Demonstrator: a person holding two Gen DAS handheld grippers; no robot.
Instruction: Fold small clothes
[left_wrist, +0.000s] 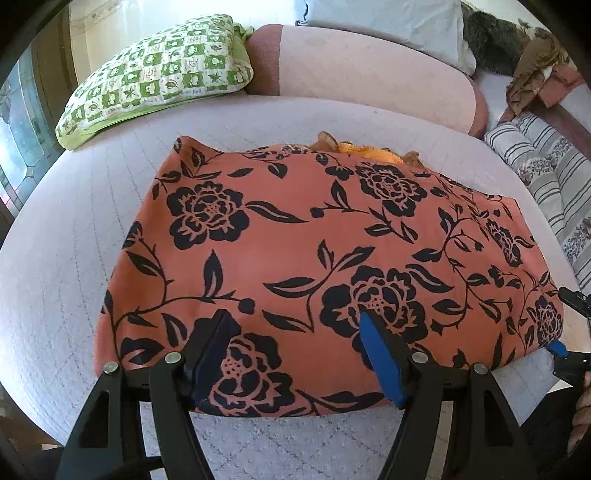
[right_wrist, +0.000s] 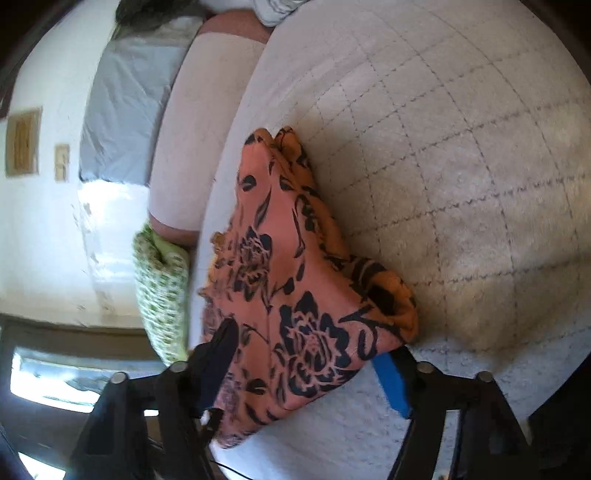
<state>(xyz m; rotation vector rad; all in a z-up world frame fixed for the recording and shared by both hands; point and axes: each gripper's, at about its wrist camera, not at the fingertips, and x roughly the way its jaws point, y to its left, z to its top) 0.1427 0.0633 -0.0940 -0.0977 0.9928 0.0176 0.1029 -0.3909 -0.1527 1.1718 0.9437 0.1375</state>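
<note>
An orange garment with black flowers lies folded flat on the white quilted bed cover. A bright orange frilled edge peeks out at its far side. My left gripper is open, its two fingers spread wide over the garment's near edge with only flat cloth between them. At the right rim of the left wrist view, my right gripper straddles the garment's near right corner. In the right wrist view the scene is rolled sideways: the garment runs between the spread fingers of the right gripper, and the pads stand apart from it.
A green-checked pillow and a pink bolster lie at the far side of the bed. A striped cushion and a heap of brown clothes sit at the right. Bare quilt lies beside the garment.
</note>
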